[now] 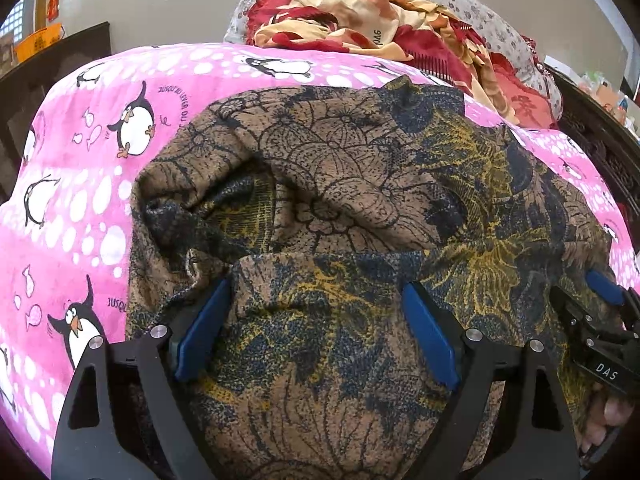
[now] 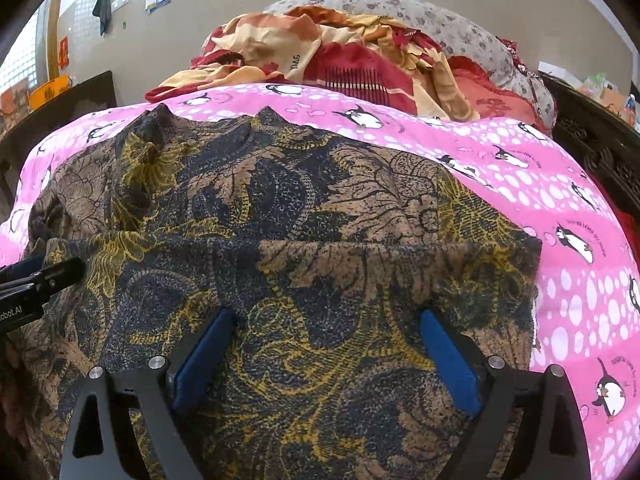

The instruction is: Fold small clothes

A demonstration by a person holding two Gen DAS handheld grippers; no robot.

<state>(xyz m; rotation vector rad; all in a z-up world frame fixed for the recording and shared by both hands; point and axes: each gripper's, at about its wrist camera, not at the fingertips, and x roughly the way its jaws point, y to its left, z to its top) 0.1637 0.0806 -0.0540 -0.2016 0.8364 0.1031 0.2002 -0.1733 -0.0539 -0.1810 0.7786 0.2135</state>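
Observation:
A brown, navy and yellow floral garment [image 1: 340,184] lies spread on a pink penguin blanket [image 1: 80,200]. Its near part is folded over, with the edge running across just past my fingertips. My left gripper [image 1: 316,286] is open, its blue pads wide apart on top of the folded layer. In the right wrist view the same garment [image 2: 300,208] fills the middle, and my right gripper [image 2: 327,315] is open over its near right part, pads apart on the cloth. The right gripper [image 1: 604,308] also shows at the left view's right edge; the left gripper [image 2: 40,280] shows at the right view's left edge.
A heap of red and cream floral cloth [image 1: 360,20] and a grey flowered pillow [image 1: 480,12] lie behind the blanket [image 2: 580,280]. Dark carved wooden bed frame [image 2: 600,148] runs along the right side. A hand [image 1: 608,412] holds the right gripper.

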